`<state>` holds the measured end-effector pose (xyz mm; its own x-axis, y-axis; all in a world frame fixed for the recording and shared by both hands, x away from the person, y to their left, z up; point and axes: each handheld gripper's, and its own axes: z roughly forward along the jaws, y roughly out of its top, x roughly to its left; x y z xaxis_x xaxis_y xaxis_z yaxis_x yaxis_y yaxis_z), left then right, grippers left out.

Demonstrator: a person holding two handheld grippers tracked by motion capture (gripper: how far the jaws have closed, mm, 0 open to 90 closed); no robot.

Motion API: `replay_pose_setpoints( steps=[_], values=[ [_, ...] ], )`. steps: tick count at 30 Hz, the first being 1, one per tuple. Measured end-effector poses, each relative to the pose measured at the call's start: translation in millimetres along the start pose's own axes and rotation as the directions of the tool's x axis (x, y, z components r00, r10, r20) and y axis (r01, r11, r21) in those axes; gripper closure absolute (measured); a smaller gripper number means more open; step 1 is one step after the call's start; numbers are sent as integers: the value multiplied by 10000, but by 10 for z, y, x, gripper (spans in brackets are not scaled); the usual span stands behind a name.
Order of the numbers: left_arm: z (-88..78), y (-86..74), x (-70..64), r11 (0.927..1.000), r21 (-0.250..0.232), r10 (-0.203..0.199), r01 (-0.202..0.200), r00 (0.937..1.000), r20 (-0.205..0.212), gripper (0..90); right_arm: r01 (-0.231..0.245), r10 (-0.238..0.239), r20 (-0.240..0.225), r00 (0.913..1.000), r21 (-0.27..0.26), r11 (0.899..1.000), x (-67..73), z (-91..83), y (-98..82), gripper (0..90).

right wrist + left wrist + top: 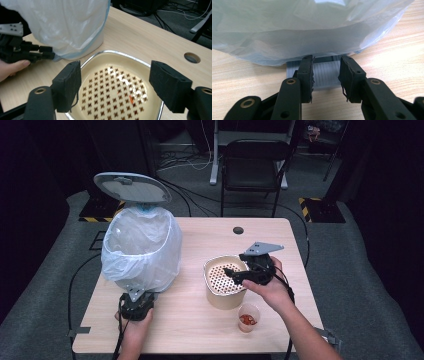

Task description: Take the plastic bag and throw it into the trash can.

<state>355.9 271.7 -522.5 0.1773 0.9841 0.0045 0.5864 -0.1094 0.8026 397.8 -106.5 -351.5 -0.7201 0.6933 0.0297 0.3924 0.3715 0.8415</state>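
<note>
The left gripper (325, 77), at the counter's (200, 325) near-left edge, is clamped on the pedal (325, 72) of the bin (142, 245), lid (132, 187) raised, while the right gripper (115, 87), jaws apart and empty, hovers over the strainer (222, 280) near the counter's near-right corner, beside the cup (248, 317).

left gripper (136, 296): fingers narrowed, low and level | right gripper (235, 272): fingers spread wide, angled down, nothing gripped
</note>
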Motion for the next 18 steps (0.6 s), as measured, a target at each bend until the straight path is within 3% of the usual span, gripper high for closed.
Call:
replay_pose_setpoints(
  steps=[7,18],
  values=[
    [1,-1,-1,10000,-25,6,-6,10000,-10,638,91,-92,-18,10000,-119,9999,91,-120,-285,152],
    [-2,4,-2,10000,-20,63,-63,10000,-51,638,-112,112,-123,9999,56,9999,203,-366,-795,132]
  ],
)
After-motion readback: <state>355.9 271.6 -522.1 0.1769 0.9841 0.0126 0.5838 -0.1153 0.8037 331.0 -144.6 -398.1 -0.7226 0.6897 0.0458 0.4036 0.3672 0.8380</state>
